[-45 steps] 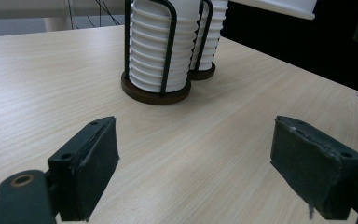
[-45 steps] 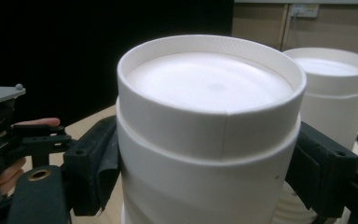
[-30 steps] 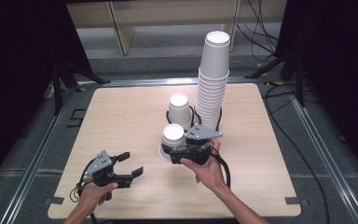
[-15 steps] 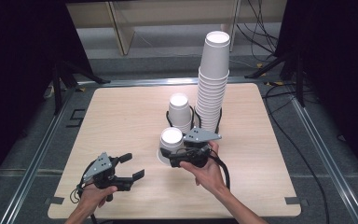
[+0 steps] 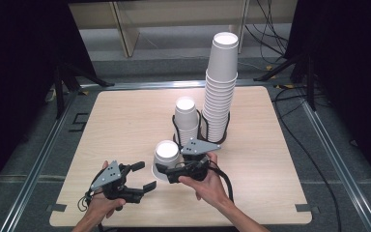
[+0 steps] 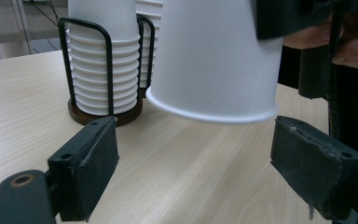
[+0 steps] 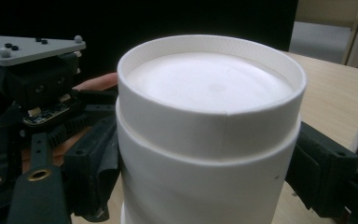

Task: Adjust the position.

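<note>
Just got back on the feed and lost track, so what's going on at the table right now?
A person holds a tool in each hand. The right tool grips an upside-down white paper cup, which looks like two nested cups, lifted just off the wooden table. The left tool waits beside it with jaws open, lined up toward the cup's rim but not touching. Behind stand a short cup stack and a tall cup stack in a black wire holder.

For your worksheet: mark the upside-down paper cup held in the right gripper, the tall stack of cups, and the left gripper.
upside-down paper cup (image 5: pixel 166 151): high view, on its upturned base.
tall stack of cups (image 5: pixel 220 92): high view, on the stack's side wall.
left gripper (image 5: pixel 143 176): high view, midway between its open fingertips.
</note>
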`<state>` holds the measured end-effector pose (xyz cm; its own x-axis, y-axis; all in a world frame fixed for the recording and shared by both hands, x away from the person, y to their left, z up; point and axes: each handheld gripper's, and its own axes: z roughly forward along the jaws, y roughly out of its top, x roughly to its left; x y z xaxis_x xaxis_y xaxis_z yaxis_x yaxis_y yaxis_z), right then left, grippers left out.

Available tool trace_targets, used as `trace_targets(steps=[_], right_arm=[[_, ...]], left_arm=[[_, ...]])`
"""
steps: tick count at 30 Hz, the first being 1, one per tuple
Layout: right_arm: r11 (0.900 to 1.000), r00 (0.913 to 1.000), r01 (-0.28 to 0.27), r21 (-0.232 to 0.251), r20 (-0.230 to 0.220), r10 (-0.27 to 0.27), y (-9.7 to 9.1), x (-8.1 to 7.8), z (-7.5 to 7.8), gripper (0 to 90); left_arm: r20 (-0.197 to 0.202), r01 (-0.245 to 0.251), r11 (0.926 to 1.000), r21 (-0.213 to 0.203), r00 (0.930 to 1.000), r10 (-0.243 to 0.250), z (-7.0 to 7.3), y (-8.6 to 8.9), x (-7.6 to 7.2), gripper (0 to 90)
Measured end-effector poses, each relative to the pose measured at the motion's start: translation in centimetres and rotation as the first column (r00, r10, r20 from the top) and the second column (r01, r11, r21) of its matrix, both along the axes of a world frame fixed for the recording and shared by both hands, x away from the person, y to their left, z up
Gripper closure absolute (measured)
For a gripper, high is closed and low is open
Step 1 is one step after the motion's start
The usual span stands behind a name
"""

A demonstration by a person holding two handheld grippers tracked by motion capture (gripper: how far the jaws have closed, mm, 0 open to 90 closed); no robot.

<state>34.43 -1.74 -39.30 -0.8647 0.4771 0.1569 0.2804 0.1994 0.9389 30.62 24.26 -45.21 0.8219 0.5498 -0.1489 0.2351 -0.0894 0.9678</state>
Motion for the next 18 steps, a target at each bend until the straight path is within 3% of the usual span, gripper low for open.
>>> trace_targets(steps=[8,9,12,14,15,16,17,18], right_arm=[[0.9994,0.9995,-0.032,-0.008,0.006,0.032,0.7,-0.4,-0.3,20.2],[0.9996,0.9996,-0.028,-0.010,0.009,0.028,0.8,-0.5,-0.3,20.2],[0.9994,0.9996,-0.027,-0.020,0.007,0.027,1.0,-0.6,-0.4,20.2],[0.9992,0.9994,-0.034,-0.022,0.003,0.034,1.2,-0.7,-0.5,20.2],[0.9989,0.9993,-0.037,-0.028,-0.006,0.037,1.2,-0.8,-0.5,20.2],[0.9991,0.9990,-0.036,-0.022,-0.026,0.036,1.3,-0.9,-0.6,20.2],[0.9990,0.9989,-0.043,-0.009,-0.019,0.043,1.5,-0.9,-0.7,20.2],[0.9983,0.9985,-0.055,-0.020,0.002,0.055,1.5,-0.8,-0.7,20.2]], left_arm=[[-0.013,0.029,0.9996,-0.001,0.9995,-0.029,-0.2,-0.4,0.0,14.6],[-0.020,0.027,0.9994,0.020,0.9994,-0.027,-0.1,-0.4,-0.1,14.6],[-0.011,0.043,0.9991,-0.003,0.9990,-0.043,-0.3,-0.7,0.0,14.1],[-0.016,0.042,0.9991,0.009,0.9990,-0.042,-0.2,-0.7,0.0,13.8],[-0.018,0.040,0.9986,0.034,0.9991,-0.039,-0.2,-0.7,-0.1,13.5],[-0.020,0.040,0.9988,0.028,0.9990,-0.040,-0.2,-0.8,-0.2,13.5],[-0.014,0.047,0.9988,0.017,0.9988,-0.046,-0.3,-1.0,-0.1,13.2],[-0.016,0.043,0.9983,0.040,0.9990,-0.042,-0.2,-0.9,-0.2,12.0]])
